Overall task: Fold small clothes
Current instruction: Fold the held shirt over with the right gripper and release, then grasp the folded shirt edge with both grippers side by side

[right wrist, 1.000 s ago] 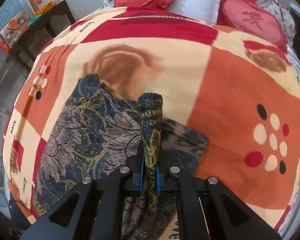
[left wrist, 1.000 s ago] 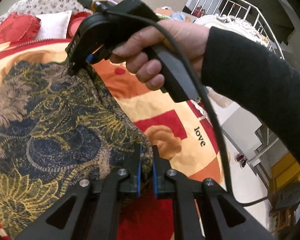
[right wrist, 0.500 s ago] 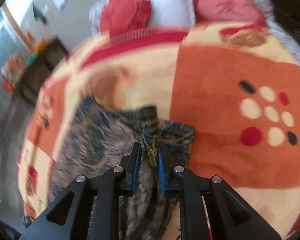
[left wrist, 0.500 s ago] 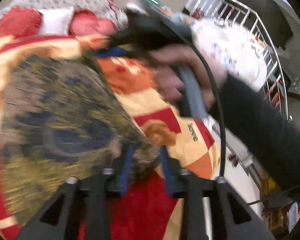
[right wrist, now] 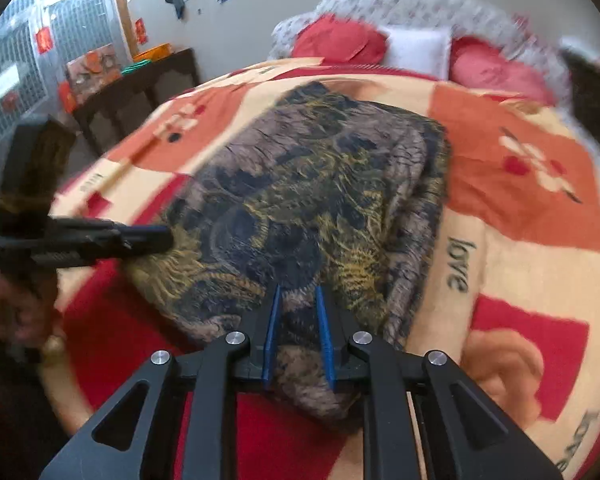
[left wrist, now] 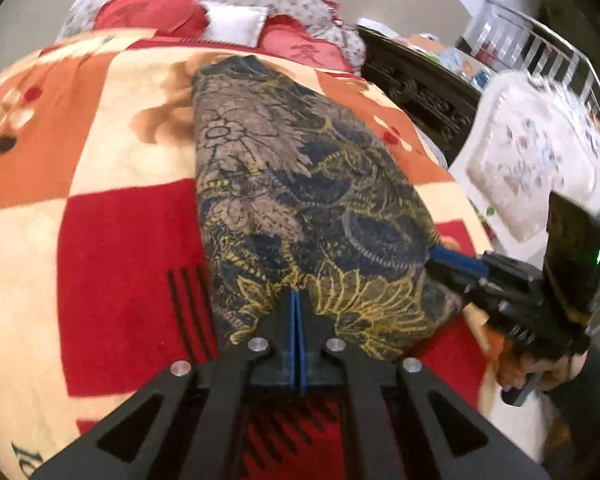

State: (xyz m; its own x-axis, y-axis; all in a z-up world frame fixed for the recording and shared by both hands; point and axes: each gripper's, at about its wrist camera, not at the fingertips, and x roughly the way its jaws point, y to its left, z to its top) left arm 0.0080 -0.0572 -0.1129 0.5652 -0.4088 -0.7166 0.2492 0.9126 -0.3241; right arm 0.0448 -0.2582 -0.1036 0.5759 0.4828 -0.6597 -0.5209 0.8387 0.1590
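Since a second ago the garment has been folded over and now lies flat on the blanket, the left gripper pressed shut at its near edge, seemingly pinching it, the right gripper parted around its blurred hem.

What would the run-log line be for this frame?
step: fold laid flat | left gripper: shut at garment near edge | right gripper: open over garment | surface: blanket
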